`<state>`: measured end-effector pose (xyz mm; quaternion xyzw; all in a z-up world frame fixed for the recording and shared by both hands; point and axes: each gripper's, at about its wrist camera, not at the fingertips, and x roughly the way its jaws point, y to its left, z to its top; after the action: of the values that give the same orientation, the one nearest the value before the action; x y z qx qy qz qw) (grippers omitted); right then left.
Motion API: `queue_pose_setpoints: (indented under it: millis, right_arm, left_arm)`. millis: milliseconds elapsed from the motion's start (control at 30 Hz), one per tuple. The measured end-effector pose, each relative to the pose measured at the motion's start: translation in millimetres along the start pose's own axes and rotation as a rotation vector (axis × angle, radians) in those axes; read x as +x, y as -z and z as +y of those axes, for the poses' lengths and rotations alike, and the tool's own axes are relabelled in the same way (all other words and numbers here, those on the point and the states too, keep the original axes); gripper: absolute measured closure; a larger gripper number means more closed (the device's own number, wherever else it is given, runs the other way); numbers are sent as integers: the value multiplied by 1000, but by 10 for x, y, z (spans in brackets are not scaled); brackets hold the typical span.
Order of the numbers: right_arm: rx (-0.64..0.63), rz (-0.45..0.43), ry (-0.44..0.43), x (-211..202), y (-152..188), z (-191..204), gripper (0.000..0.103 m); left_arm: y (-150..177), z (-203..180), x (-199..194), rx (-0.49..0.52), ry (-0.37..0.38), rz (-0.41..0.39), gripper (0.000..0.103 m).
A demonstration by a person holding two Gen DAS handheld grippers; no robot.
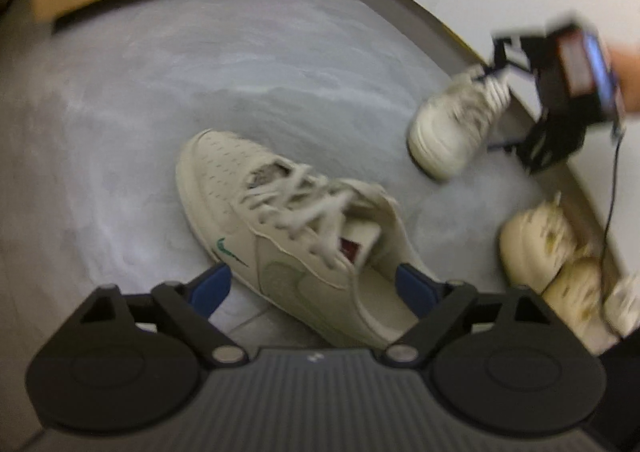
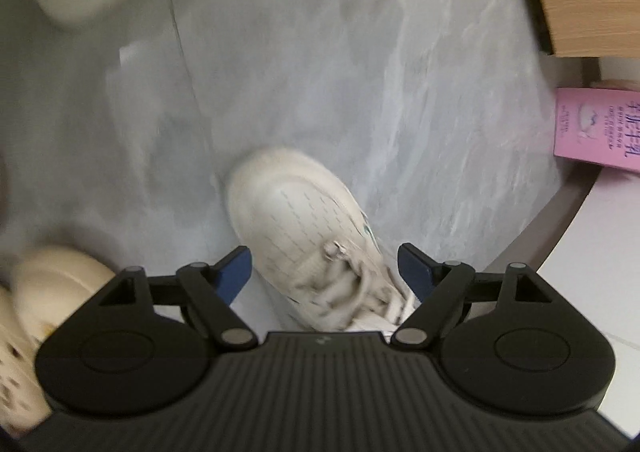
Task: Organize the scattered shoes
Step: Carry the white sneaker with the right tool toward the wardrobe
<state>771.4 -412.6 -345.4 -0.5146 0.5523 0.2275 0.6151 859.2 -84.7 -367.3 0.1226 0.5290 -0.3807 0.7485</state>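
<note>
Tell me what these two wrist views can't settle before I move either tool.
- Left tool grip on the near sneaker: left wrist view, the heel is hidden behind the tool body.
- Right tool contact with the second sneaker: right wrist view, blur and the body hide the heel; in the left wrist view it is smeared.
- Cream slippers: cut by the edge, blurred.
- Pink carton text: too small.
</note>
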Motion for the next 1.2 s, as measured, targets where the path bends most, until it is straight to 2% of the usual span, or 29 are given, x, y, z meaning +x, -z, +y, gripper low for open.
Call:
queue_pose_setpoints:
  millis: [33,67,133,167,233,300,433,467,500,533,567,633,667,733,833,900,933,967,1000,1067,1133,1200]
  right_arm:
    - [4,-13,-5,-25,-3,23,21]
    - [5,-26,-9,-48,-4,43,21]
    - [4,-59,-5,19,-138,65,21]
    - [4,-67,0,-44,-154,74,21]
    - [16,-82,12,-173,-127,88,21]
    - [36,-92,20,-288,-144,93,21]
    - [129,-101,-2,-361,-149,-7,21]
    - [163,-100,-6,-342,-140,-44,21]
    - [205,-103,-9,-316,-138,-91,21]
    - [249,-106,-11,-289,-137,-141,21]
    - [283,-110,-17,-269,-140,-176,21]
    - [348,-117,-30,-233,-149,-242,21]
    - [372,-119,-35,-227,-165,-257,21]
    - [392,-128,-41,-233,-159,-263,21]
    - [409,-170,-72,-262,-164,-253,21]
    - [415,-229,-127,-300,-171,-240,21]
    - [418,-252,-154,-311,-212,-240,21]
    - [421,-261,-166,-314,-250,-241,21]
    - [429,-282,-191,-327,-294,-240,21]
    - [442,-329,-264,-373,-399,-243,21]
    - [449,-381,-350,-425,-522,-246,17]
    - [447,-416,-405,-460,-609,-239,10]
  left_arm:
    - [15,25,46,-34,-1,29,17]
    - [30,49,93,-69,-3,58,26]
    - [59,99,185,-138,-5,116,27]
    - [74,126,223,-174,-3,141,32]
    - [89,159,216,-227,31,150,43]
    - [83,153,207,-275,93,161,67]
    - [76,147,308,-353,206,195,67]
    - [82,166,355,-389,264,214,71]
    - [83,162,398,-422,331,232,86]
    - [98,137,450,-452,402,247,96]
    - [106,82,549,-495,523,270,96]
    - [45,-95,618,-432,527,247,84]
    - [14,-174,646,-400,523,235,77]
    - [-52,-236,635,-340,463,212,74]
    - [-16,-146,484,-345,432,143,64]
    - [26,-62,316,-349,390,89,40]
    - [40,-25,223,-352,359,64,31]
    - [51,8,129,-352,325,37,17]
    - [47,20,29,-336,273,0,12]
    - [62,36,-216,-290,142,-84,8]
    - [88,40,-366,-264,34,-129,5]
    - [120,18,-461,-195,-133,-174,5]
